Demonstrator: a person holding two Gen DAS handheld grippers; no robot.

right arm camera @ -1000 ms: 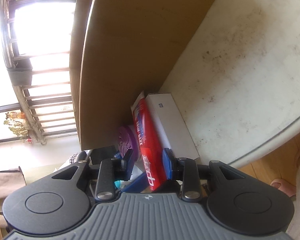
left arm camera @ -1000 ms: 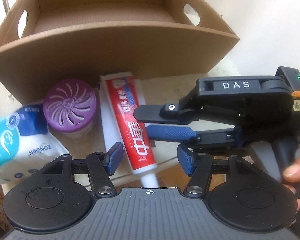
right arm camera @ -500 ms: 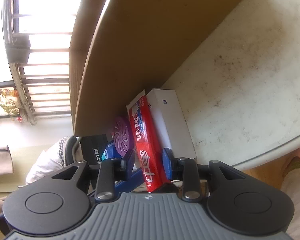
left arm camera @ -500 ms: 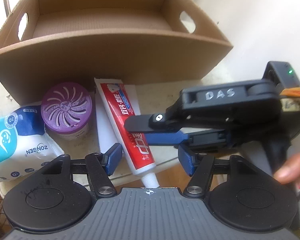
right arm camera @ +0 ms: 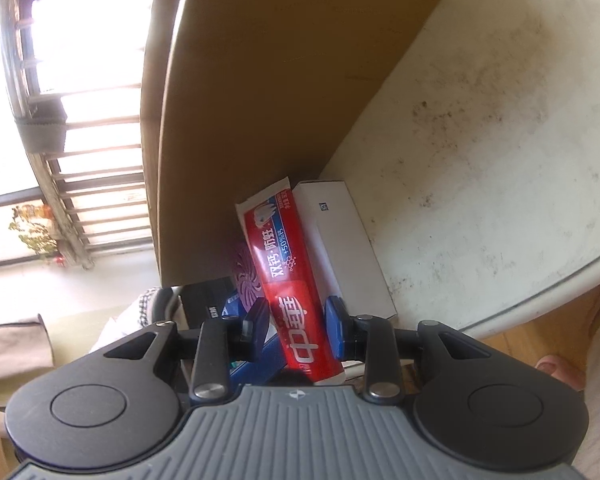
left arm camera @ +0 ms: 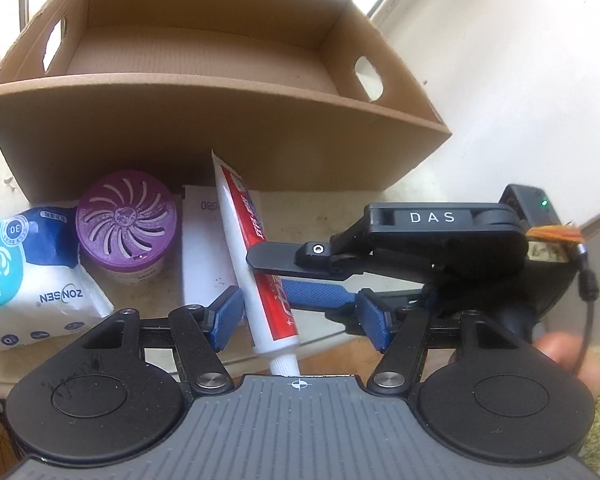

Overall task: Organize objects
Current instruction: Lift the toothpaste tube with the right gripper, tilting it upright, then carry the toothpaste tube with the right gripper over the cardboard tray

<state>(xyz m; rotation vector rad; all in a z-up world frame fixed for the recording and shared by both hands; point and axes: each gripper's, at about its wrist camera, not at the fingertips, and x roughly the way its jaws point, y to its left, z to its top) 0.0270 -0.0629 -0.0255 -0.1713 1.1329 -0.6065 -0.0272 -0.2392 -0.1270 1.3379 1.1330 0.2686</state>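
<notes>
A red and white toothpaste tube (left arm camera: 240,208) is tipped up on its edge over a white carton (left arm camera: 204,248), its crimped end near the cardboard box (left arm camera: 220,132). My right gripper (left arm camera: 272,276) comes in from the right and is shut on the tube's lower part. In the right wrist view the tube (right arm camera: 280,248) runs forward from between the right gripper's (right arm camera: 296,330) pads. My left gripper (left arm camera: 300,318) is open; the capped end of the tube passes between its jaws, close to the left pad.
A purple air freshener (left arm camera: 128,216) and a pack of wipes (left arm camera: 28,272) sit left of the carton on the pale round table (right arm camera: 480,140). The box is open-topped with handle holes. A hand (left arm camera: 568,360) holds the right gripper. The table edge runs near me.
The right gripper has lifted and rolled the toothpaste from flat onto its edge, its far end rising toward the box. The left view has tilted up, showing more of the box's inside.
</notes>
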